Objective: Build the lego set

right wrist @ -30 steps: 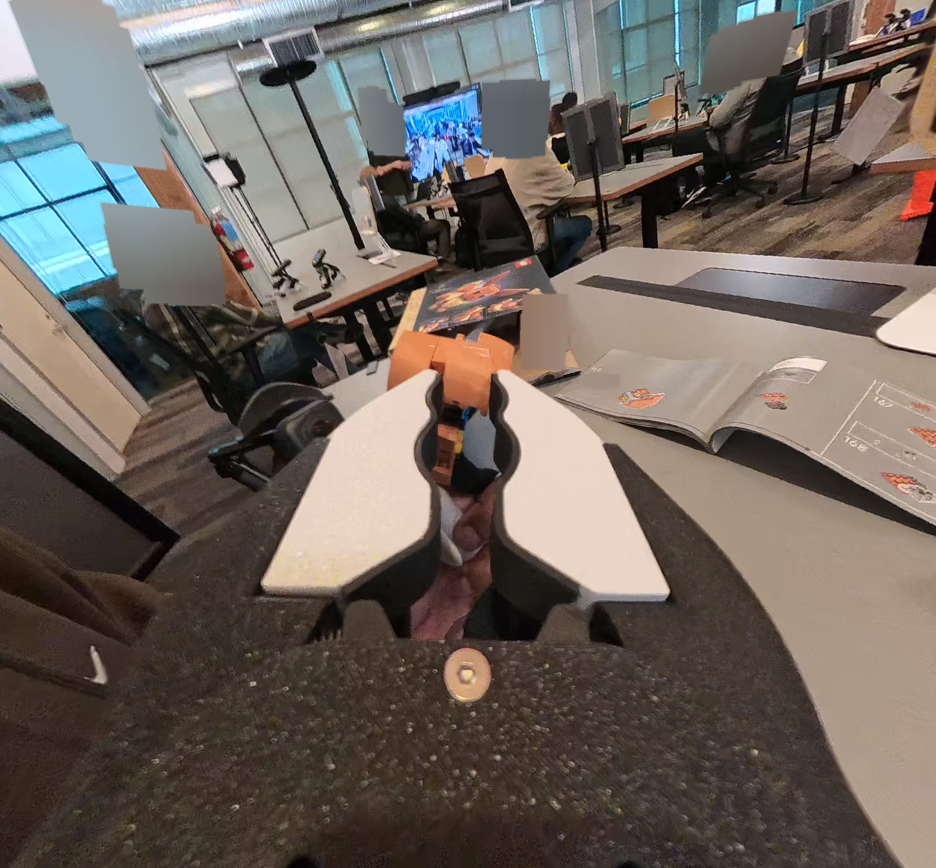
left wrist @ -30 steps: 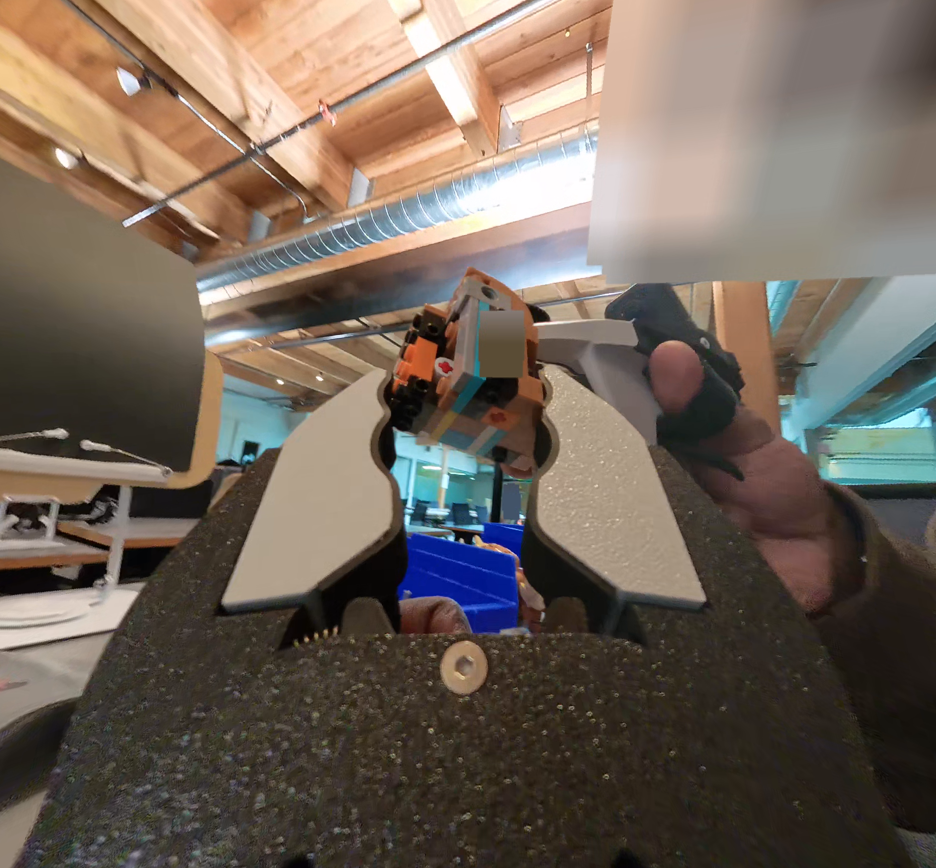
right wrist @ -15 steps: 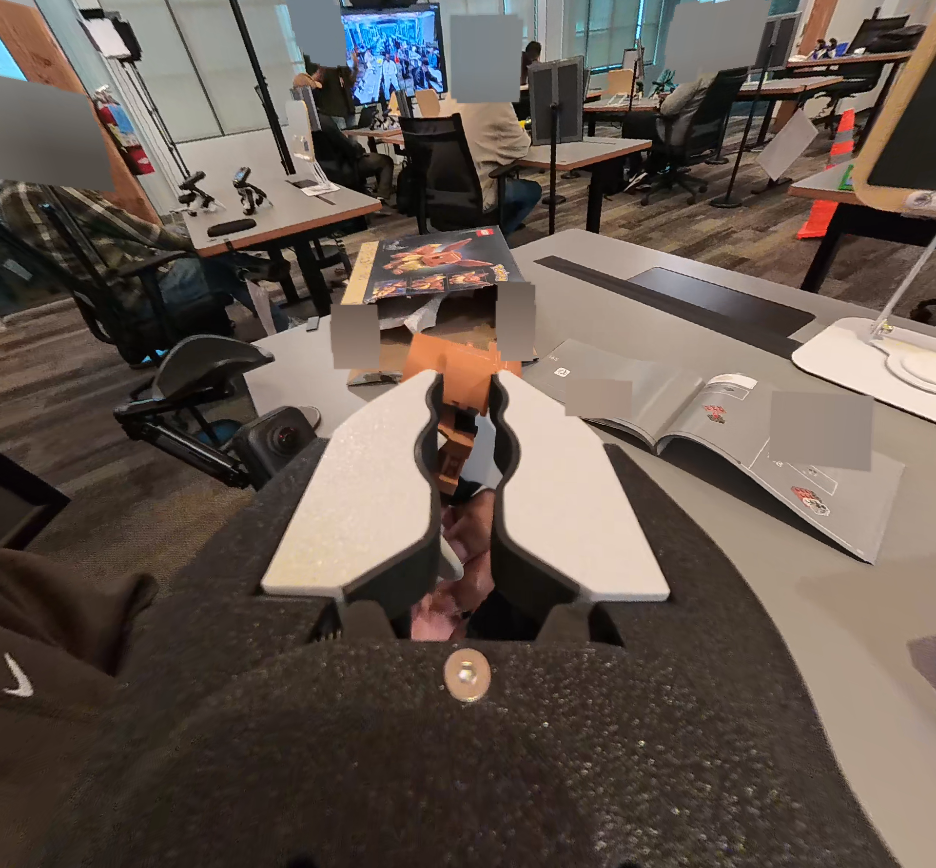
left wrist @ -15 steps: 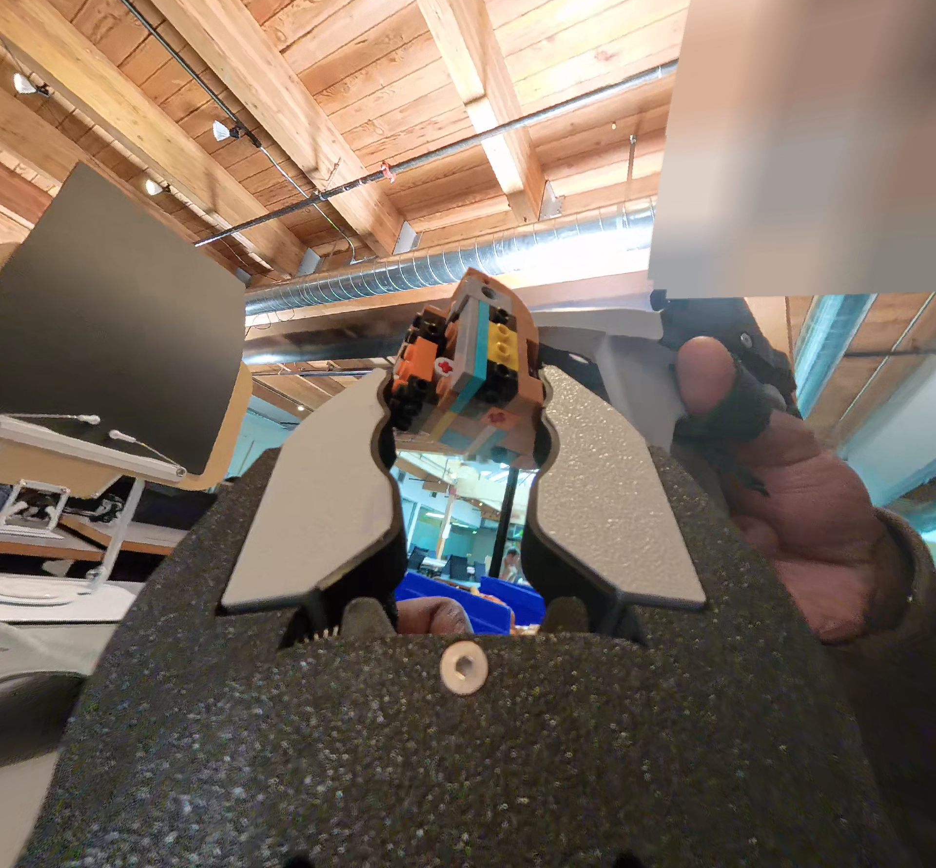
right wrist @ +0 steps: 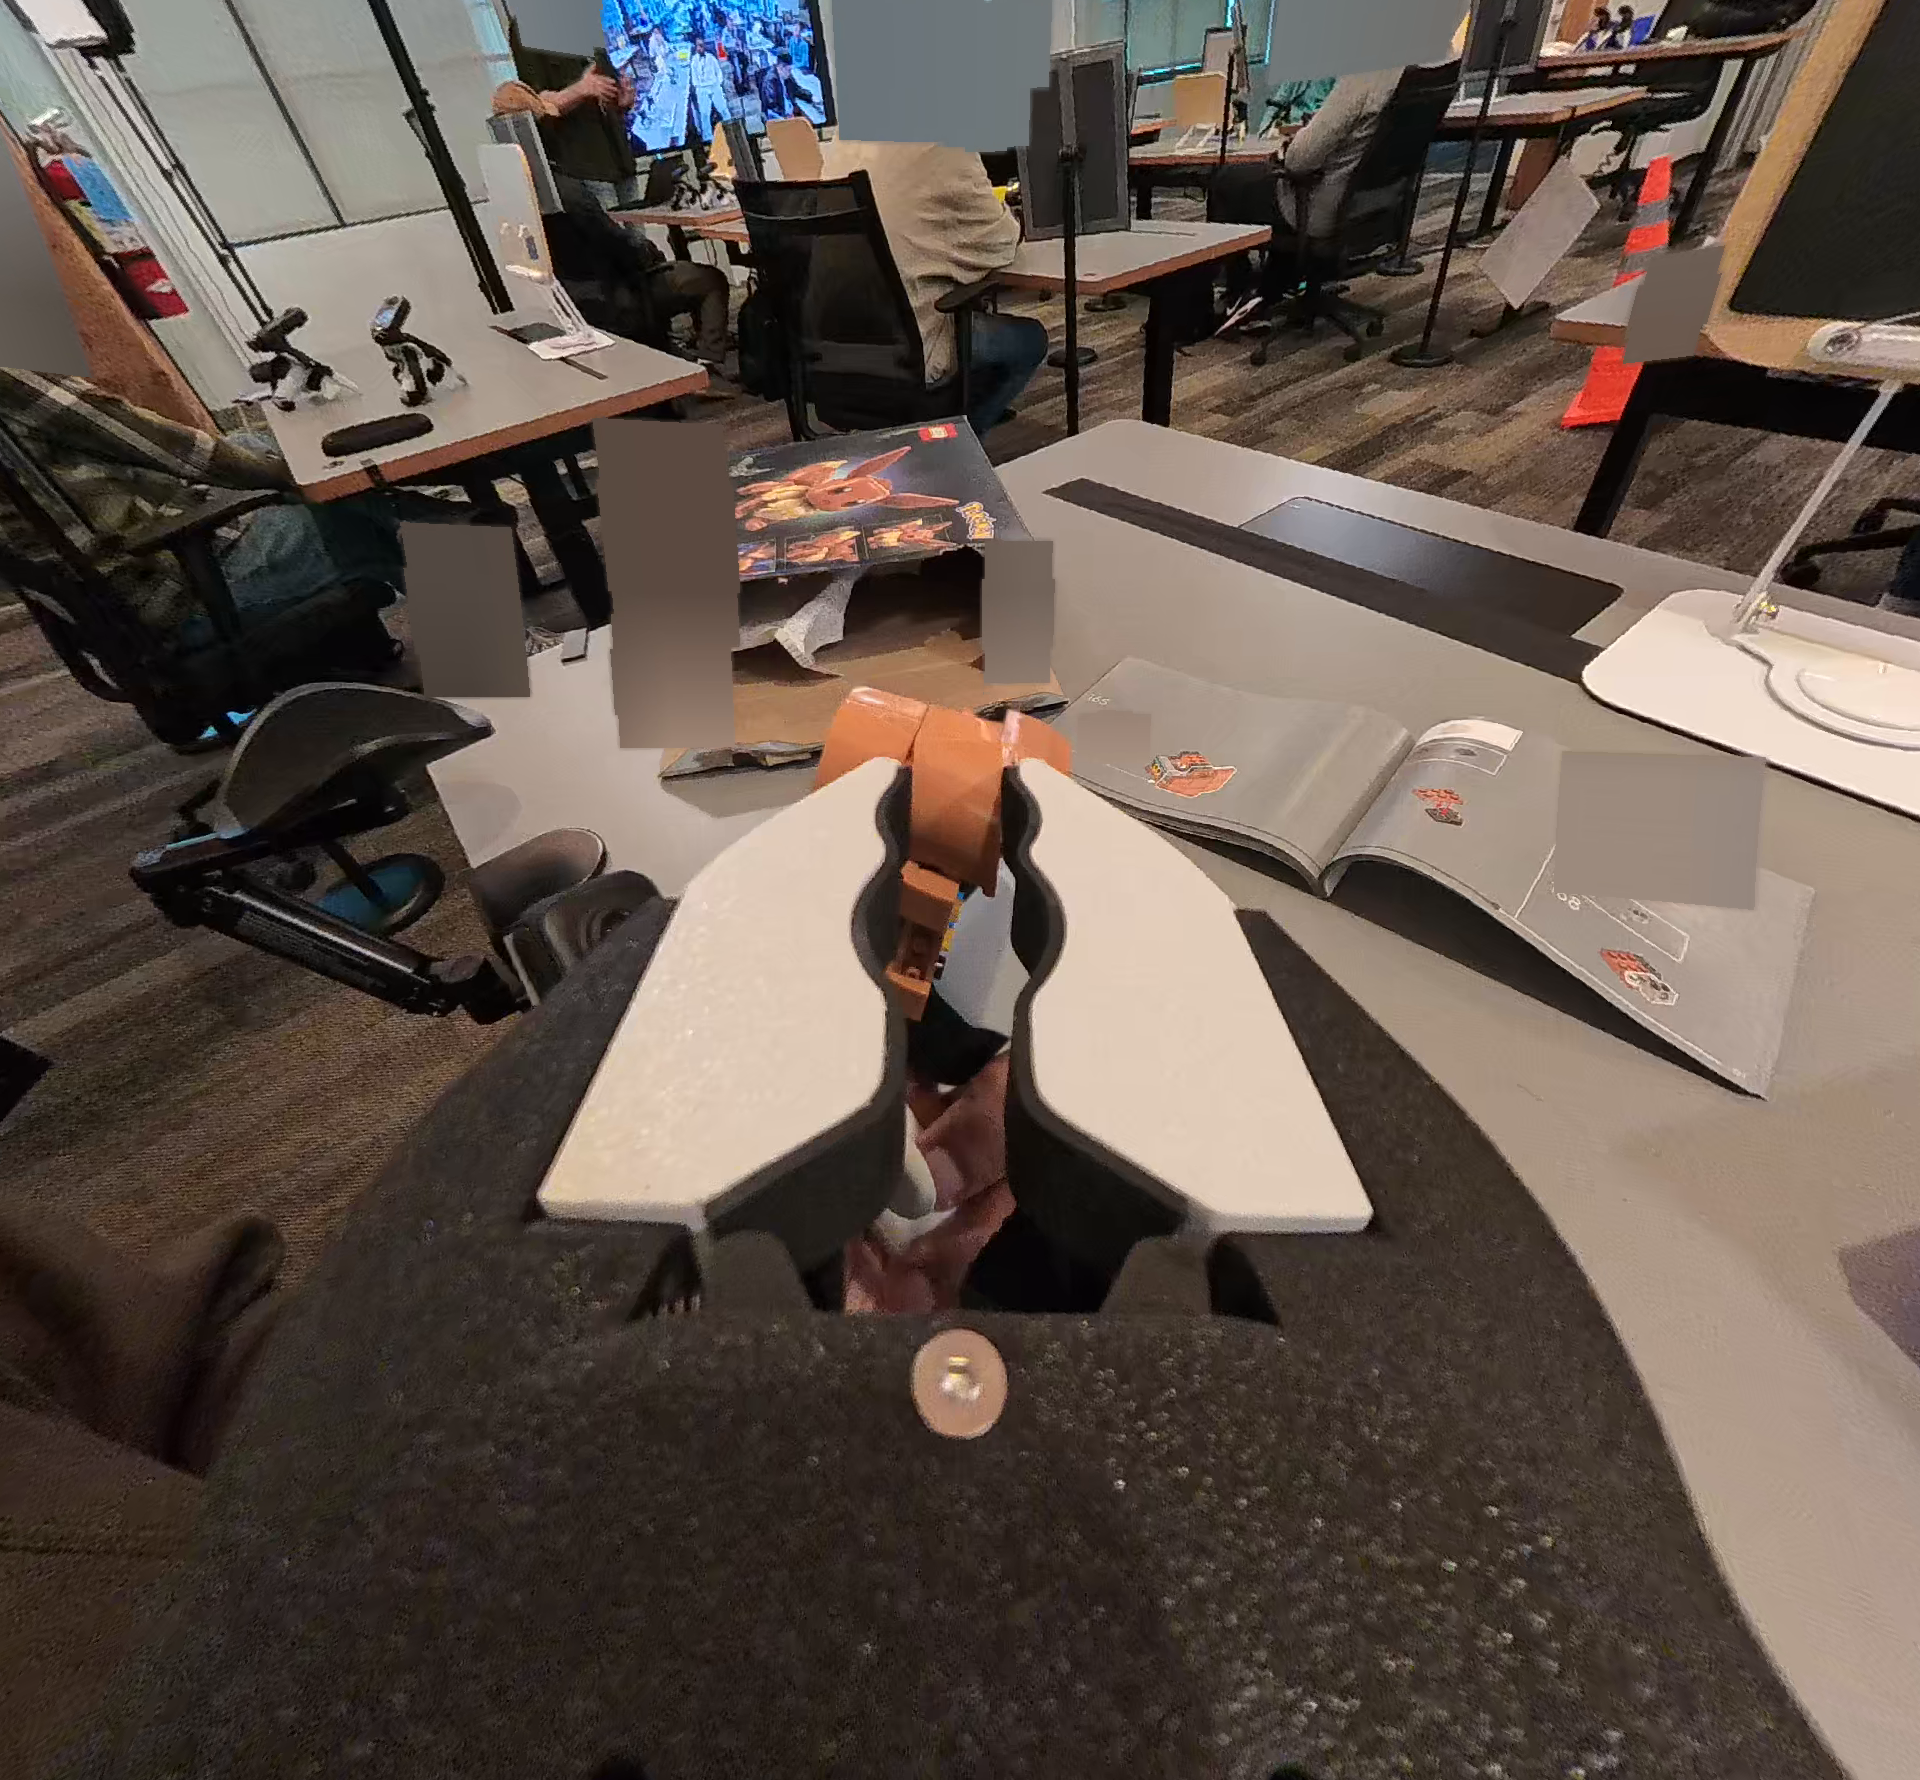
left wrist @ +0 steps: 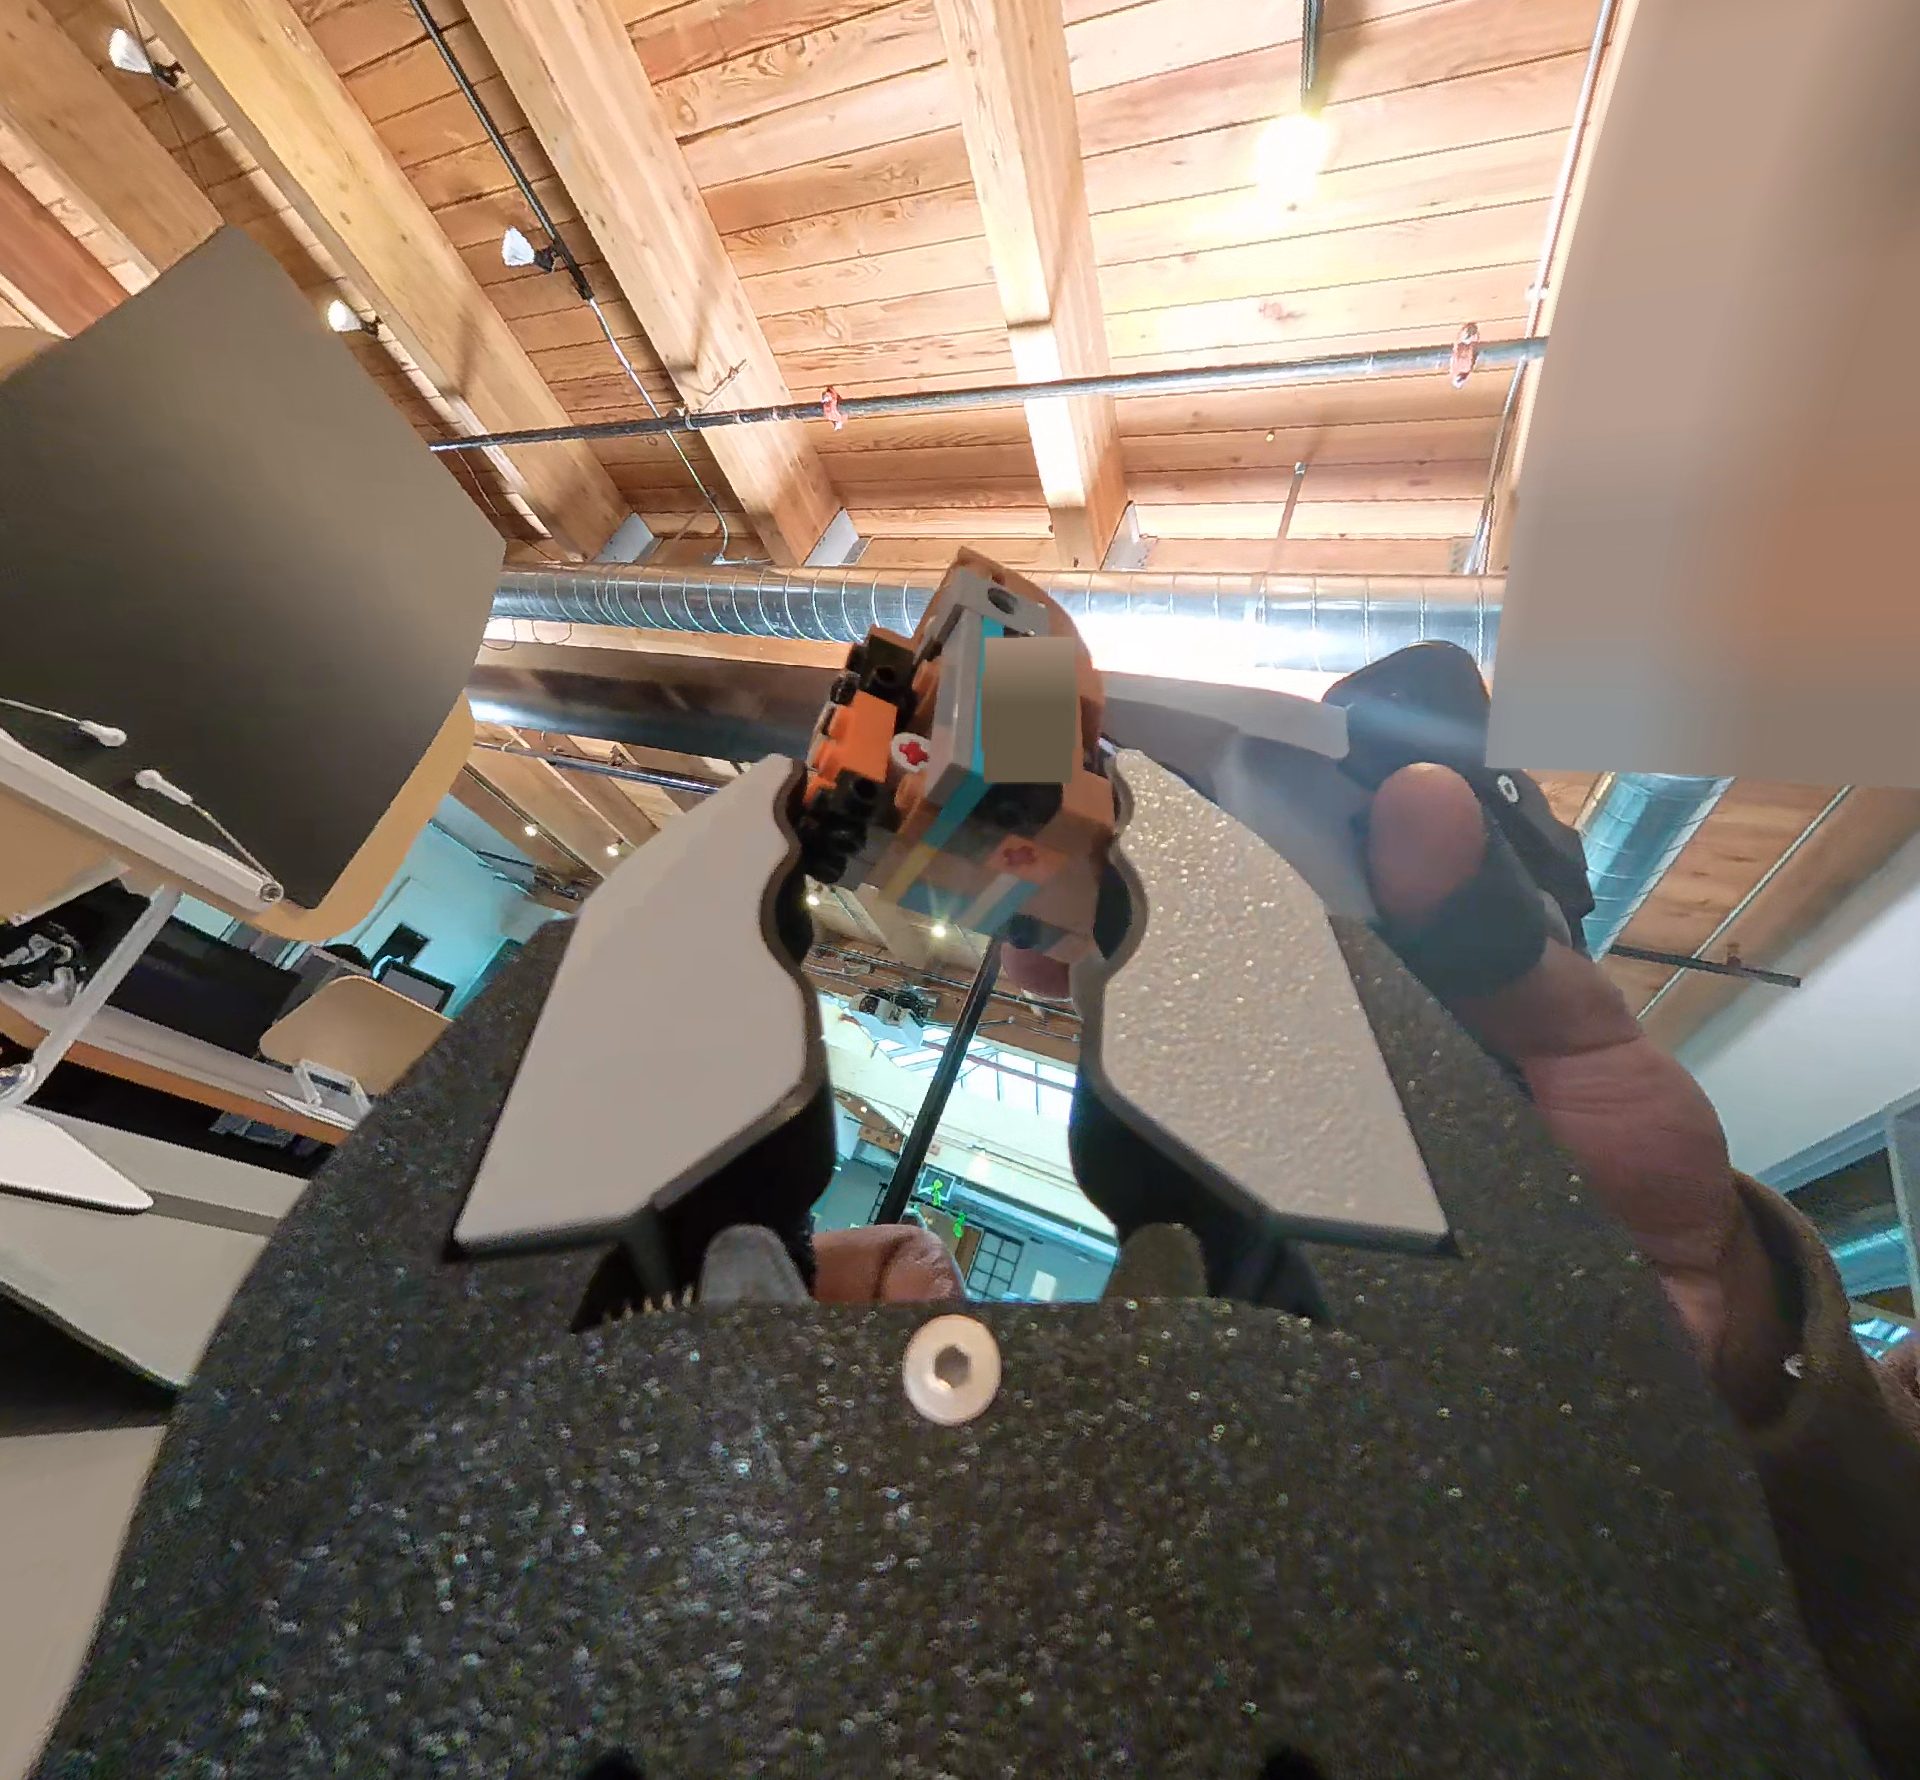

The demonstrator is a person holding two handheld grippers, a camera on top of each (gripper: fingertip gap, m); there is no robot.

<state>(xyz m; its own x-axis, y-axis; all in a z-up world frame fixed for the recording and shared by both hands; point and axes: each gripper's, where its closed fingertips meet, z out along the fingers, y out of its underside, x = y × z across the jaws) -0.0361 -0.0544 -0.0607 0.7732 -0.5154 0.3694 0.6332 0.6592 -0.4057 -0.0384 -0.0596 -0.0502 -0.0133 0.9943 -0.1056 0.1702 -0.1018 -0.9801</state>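
Note:
A partly built lego model [left wrist: 862, 754] of orange, black, grey and teal bricks with a brown curved shell is held up in the air. My left gripper [left wrist: 951, 795] points up at the ceiling and is shut on it, with a pad against each side. In the left wrist view, one white finger of my right gripper [left wrist: 1226, 722] reaches the model from the right, held by a hand [left wrist: 1434, 857]. In the right wrist view, my right gripper [right wrist: 956, 785] is shut on the model's brown curved shell [right wrist: 951, 764]. Orange bricks [right wrist: 920, 930] hang below between the fingers.
An open instruction booklet [right wrist: 1351, 795] lies on the grey table [right wrist: 1558, 1211] to the right. The torn-open lego box [right wrist: 852, 504] stands behind the gripper. A white lamp base [right wrist: 1766, 681] is at far right, a chair armrest [right wrist: 343, 764] at left. A dark screen [left wrist: 208, 525] is at left. My left and right fingertips are right by each other.
Both grippers tilted together with the model still in their grasp. The left view swung further up to the ceiling. The right view swung down toward the table and box.

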